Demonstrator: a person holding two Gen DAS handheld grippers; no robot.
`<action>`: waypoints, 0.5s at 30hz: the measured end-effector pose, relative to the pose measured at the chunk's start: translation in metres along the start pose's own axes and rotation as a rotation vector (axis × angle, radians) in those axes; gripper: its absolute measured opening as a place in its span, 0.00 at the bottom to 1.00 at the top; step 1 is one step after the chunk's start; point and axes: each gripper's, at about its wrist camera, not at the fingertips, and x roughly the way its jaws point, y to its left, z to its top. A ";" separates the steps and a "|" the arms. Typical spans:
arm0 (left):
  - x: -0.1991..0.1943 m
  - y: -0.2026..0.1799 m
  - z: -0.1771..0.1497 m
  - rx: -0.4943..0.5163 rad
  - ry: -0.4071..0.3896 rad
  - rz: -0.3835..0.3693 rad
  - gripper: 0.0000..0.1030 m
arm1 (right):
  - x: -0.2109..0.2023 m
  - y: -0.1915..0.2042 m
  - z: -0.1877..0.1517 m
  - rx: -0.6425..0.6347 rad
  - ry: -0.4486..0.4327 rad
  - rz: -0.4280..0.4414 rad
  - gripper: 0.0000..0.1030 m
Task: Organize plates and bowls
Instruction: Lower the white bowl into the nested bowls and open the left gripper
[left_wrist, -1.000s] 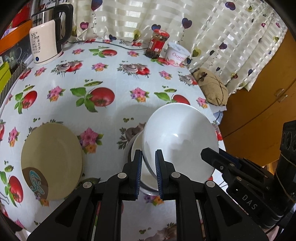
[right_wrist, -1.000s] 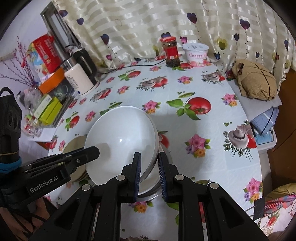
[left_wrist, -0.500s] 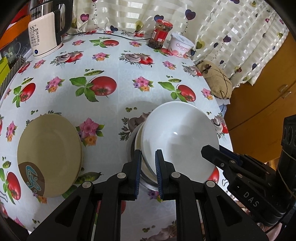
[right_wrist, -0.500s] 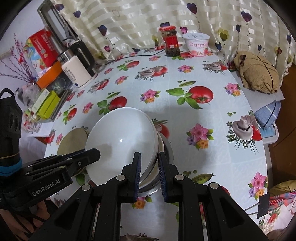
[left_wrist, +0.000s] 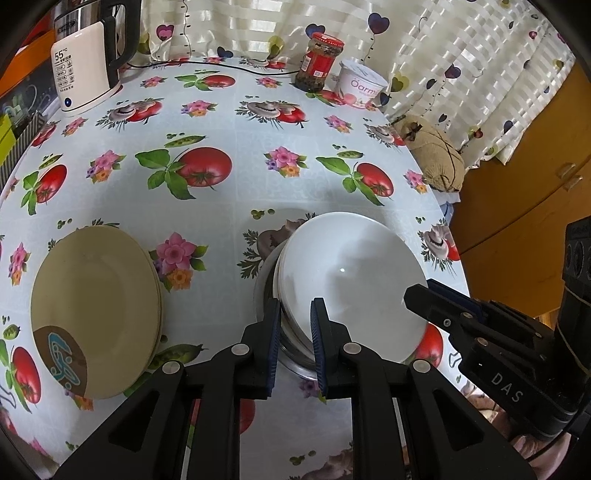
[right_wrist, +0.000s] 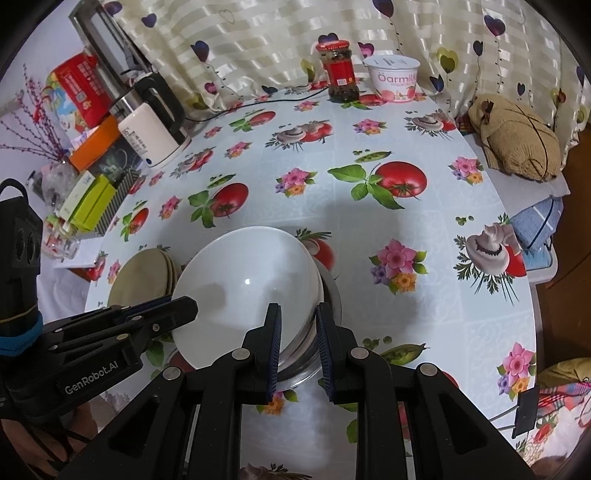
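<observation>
A white bowl (left_wrist: 351, 280) sits nested on a stack of white bowls inside a steel bowl (left_wrist: 295, 363) on the flowered tablecloth; it also shows in the right wrist view (right_wrist: 247, 288). My left gripper (left_wrist: 294, 325) straddles the stack's left rim, its jaws slightly apart. My right gripper (right_wrist: 298, 325) straddles the right rim, jaws likewise slightly apart. A stack of beige plates (left_wrist: 96, 310) lies to the left of the bowls, seen also in the right wrist view (right_wrist: 144, 277).
An electric kettle (left_wrist: 88, 70) stands at the back left. A red-lidded jar (left_wrist: 319, 62) and a yogurt tub (left_wrist: 360, 86) stand at the back. A brown bundle (right_wrist: 517, 140) lies off the table's right edge. Boxes (right_wrist: 92, 199) crowd the left side.
The bowl has come down and settled into the stack. Both grippers' jaws have widened a little off its rim, and both grippers have pulled back slightly.
</observation>
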 end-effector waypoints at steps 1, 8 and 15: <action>0.000 0.000 0.000 0.001 -0.001 -0.001 0.16 | 0.000 0.000 0.000 -0.002 0.000 -0.001 0.19; -0.001 -0.001 -0.003 0.025 -0.034 0.008 0.16 | 0.000 0.002 -0.001 -0.013 -0.009 -0.007 0.19; -0.003 -0.002 -0.008 0.042 -0.069 0.018 0.16 | -0.001 0.004 -0.002 -0.031 -0.024 -0.014 0.16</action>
